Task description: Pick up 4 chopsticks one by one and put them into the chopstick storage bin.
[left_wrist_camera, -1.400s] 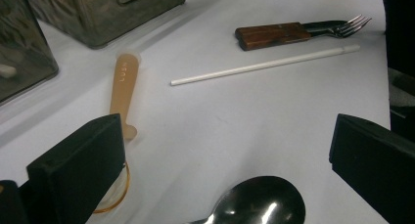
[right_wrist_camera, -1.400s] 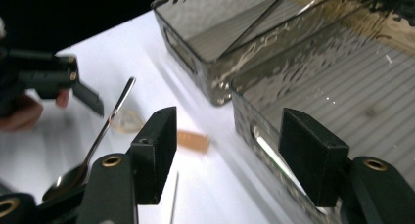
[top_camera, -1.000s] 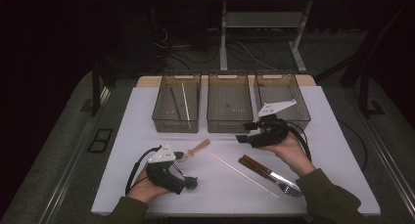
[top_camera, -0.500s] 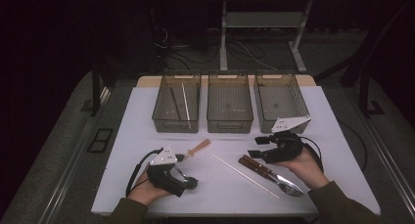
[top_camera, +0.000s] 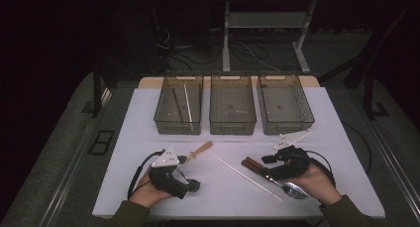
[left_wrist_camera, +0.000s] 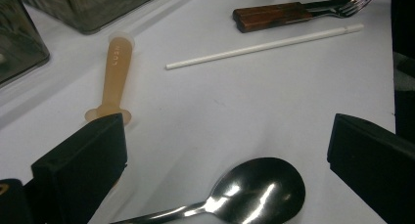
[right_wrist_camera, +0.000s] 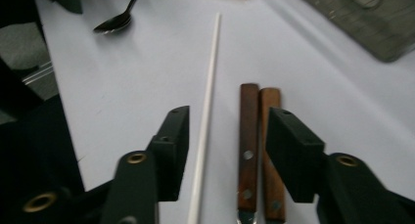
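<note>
My right gripper (top_camera: 267, 160) hovers low over two wooden-handled forks (top_camera: 253, 164) and a white chopstick (top_camera: 247, 178) at the front right. In the right gripper view its jaws (right_wrist_camera: 227, 145) stand apart, astride the chopstick (right_wrist_camera: 204, 126) and the nearer wooden handle (right_wrist_camera: 248, 131); they have just been closing and press on nothing. My left gripper (top_camera: 189, 185) rests at the front left, open wide, with a steel spoon's bowl (left_wrist_camera: 259, 190) lying loose between its jaws (left_wrist_camera: 225, 155). An orange-handled utensil (left_wrist_camera: 115, 72) lies just beyond its left jaw.
Three clear bins stand in a row at the back: the left bin (top_camera: 163, 119) holds a dark and a white chopstick, the middle bin (top_camera: 233, 128) and right bin (top_camera: 286, 129) look bare. The white mat (top_camera: 341, 152) ends near my wrists.
My right gripper came down and toward me from in front of the bins to the wooden-handled forks, its jaws narrower than before. The left gripper has stayed put.
</note>
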Available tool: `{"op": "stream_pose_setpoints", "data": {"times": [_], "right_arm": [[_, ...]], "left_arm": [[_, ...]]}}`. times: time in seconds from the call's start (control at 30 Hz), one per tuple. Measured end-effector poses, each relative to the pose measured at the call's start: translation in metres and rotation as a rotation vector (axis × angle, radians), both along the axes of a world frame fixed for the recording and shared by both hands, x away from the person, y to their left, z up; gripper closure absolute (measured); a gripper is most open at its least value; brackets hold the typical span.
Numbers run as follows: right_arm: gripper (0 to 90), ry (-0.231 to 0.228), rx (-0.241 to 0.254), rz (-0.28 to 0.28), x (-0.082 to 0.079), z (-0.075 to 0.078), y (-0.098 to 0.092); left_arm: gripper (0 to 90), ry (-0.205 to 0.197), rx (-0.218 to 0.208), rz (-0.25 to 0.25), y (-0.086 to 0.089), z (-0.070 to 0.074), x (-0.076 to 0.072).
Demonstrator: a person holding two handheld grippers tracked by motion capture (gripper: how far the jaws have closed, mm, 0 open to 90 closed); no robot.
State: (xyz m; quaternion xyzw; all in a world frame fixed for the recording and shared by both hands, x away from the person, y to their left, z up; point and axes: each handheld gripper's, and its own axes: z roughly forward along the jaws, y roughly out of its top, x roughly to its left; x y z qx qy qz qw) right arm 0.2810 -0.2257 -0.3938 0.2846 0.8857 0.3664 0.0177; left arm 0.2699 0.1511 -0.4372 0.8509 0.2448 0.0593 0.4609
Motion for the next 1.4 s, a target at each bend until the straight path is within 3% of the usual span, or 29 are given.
{"op": "stream_pose_setpoints", "data": {"times": [0.4, 0.63, 0.93, 1.4], "right_arm": [[73.9, 0.044, -0.155, 0.068, -0.009, -0.020, 0.018], [76.8, 0.053, -0.210, 0.092, -0.011, -0.028, 0.028], [79.9, 0.018, -0.293, 0.096, -0.013, -0.035, 0.039], [83.7, 0.066, -0.385, 0.086, -0.009, -0.030, 0.049]], "left_arm": [[0.5, 0.000, 0.004, -0.004, 0.000, 0.000, 0.000], [0.7, 0.002, 0.008, -0.004, -0.001, -0.001, 0.000], [0.7, 0.004, 0.009, -0.007, -0.001, -0.001, 0.000], [0.7, 0.006, 0.006, -0.006, -0.001, -0.001, 0.000]]}}
